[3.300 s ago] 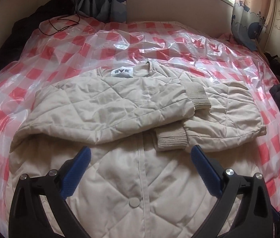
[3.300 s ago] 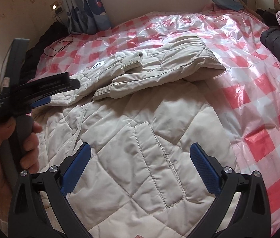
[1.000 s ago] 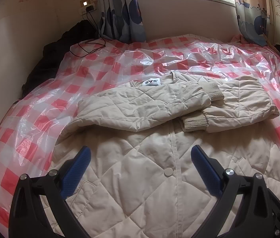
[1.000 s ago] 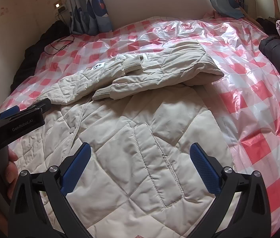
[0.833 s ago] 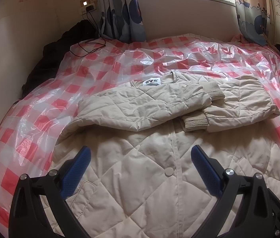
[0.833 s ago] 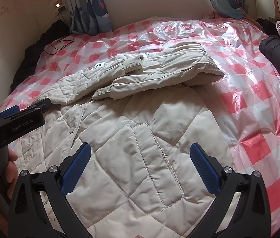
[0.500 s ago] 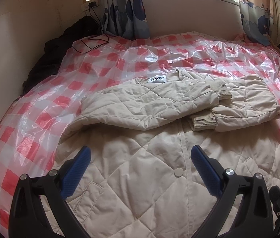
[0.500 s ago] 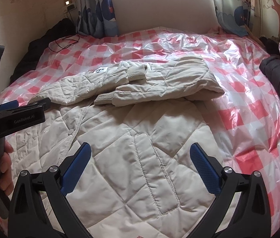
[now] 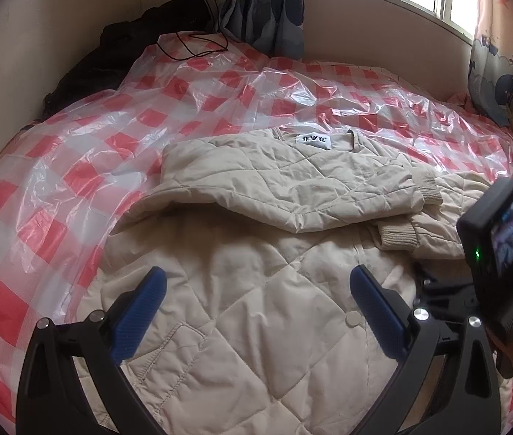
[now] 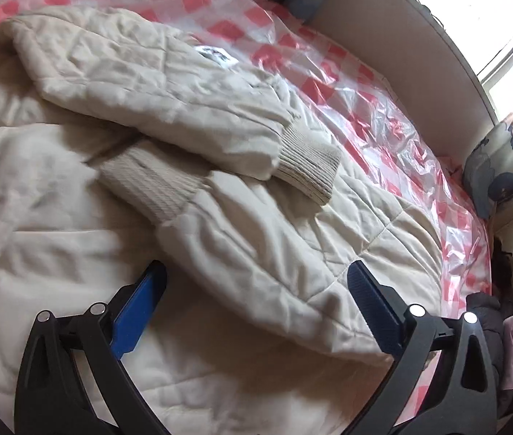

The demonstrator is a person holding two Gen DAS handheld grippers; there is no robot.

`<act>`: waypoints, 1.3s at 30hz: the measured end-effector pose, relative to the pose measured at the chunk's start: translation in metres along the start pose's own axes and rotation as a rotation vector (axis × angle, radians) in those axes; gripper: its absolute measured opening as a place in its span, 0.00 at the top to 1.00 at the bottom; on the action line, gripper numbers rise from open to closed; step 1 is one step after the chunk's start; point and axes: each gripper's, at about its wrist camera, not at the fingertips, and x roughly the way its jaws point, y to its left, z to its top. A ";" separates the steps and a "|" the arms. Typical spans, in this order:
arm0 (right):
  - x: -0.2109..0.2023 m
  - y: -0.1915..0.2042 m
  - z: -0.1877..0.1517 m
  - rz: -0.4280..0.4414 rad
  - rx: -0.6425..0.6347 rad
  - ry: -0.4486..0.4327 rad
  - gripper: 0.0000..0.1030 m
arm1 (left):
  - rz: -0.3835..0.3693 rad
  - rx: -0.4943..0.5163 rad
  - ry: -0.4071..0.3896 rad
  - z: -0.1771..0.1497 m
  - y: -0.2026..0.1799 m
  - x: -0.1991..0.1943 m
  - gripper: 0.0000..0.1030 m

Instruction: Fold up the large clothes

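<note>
A beige quilted jacket (image 9: 256, 326) lies front up on the bed, both sleeves folded across its chest, with the neck label (image 9: 312, 140) at the far end. My left gripper (image 9: 256, 308) hangs open over the jacket's lower front, nothing between its fingers. A hand holds the right gripper's body (image 9: 499, 253) at the right edge of the left wrist view. In the right wrist view my right gripper (image 10: 256, 304) is tilted and close over the lower folded sleeve (image 10: 274, 253). Its jaws are closing, the sleeve's edge lies between them, and the pads do not press. Two ribbed cuffs (image 10: 311, 166) (image 10: 155, 188) lie just beyond.
A red-and-white checked plastic sheet (image 9: 57, 181) covers the bed. Dark clothes (image 9: 118, 58) and a black cable (image 9: 198, 43) lie by the far left wall. Curtains (image 9: 267, 7) hang under the window. Dark and pink garments (image 10: 510, 344) are piled past the bed's right edge.
My right gripper has rolled and dropped in close over the folded sleeve. My left gripper has shifted sideways, and the right gripper's body now shows at its right edge.
</note>
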 end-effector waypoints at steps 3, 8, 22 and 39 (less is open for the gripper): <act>0.022 -0.052 0.001 0.142 0.248 0.035 0.75 | 0.001 0.008 0.008 0.000 -0.001 0.002 0.05; 0.006 -0.138 -0.011 0.204 0.533 -0.061 0.89 | 0.005 0.030 0.024 -0.003 -0.008 0.009 0.05; -0.050 -0.447 -0.278 0.086 1.615 -0.152 0.38 | -0.021 0.152 0.012 -0.010 -0.048 0.016 0.05; -0.124 -0.095 -0.193 0.689 1.056 -0.046 0.20 | -0.016 0.496 0.222 0.052 -0.195 0.170 0.12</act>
